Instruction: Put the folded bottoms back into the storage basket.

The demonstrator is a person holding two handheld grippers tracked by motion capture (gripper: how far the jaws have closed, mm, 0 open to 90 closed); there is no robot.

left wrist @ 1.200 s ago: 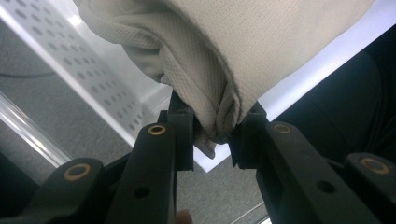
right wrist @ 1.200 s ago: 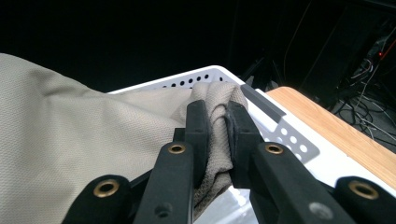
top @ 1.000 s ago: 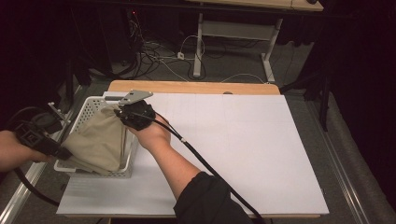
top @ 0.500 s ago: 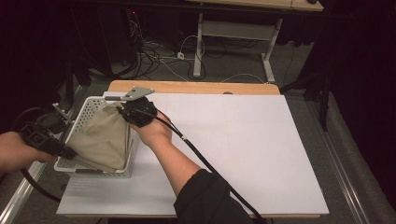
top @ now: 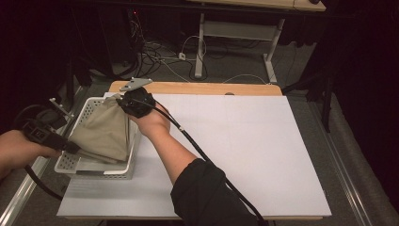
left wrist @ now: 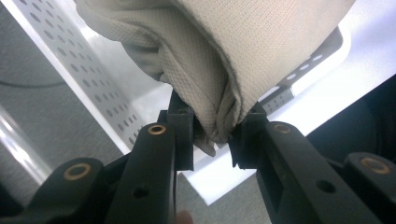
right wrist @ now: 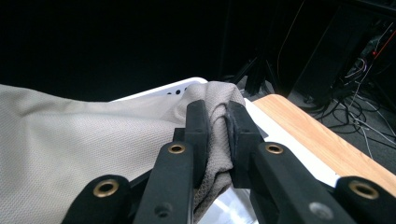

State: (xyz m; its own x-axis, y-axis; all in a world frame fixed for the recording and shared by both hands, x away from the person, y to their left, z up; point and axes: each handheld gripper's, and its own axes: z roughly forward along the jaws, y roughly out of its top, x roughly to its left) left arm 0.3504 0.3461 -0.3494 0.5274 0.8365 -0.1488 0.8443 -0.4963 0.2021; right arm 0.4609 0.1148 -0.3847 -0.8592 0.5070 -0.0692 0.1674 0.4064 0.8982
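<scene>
Here the right gripper (right wrist: 215, 135) was clenched on a bunched corner of the beige cloth (right wrist: 70, 154), fabric squeezed tight between both black jaws in the right gripper view. In the high view that same right gripper (top: 126, 102) sat at the far edge of the white perforated basket (top: 70, 165), grey three-cornered plate on top, its cable trailing back along the forearm and dark sleeve toward the near edge of the table.

The left gripper (left wrist: 212, 135) was also grasping the cloth (left wrist: 261, 42): a folded, gathered corner hung down into the jaws, pinched between the pads in the left gripper view, with the basket's perforated wall (left wrist: 70, 56) behind it. In the high view the left gripper (top: 70, 147) came in from the left, at the basket's near-left side, held by the left hand (top: 21, 149).

The cloth (top: 106, 132) was stretched between the two grips, over and partly inside the basket, sloping from the far corner down to the near-left one. The basket stood on the table's left edge, toward the near-left corner, on the white sheet (top: 244, 150) covering the top. A strip of bare wooden table (top: 207, 88) showed along the far edge. Cables lay on the floor (top: 164, 52) beyond the table.
</scene>
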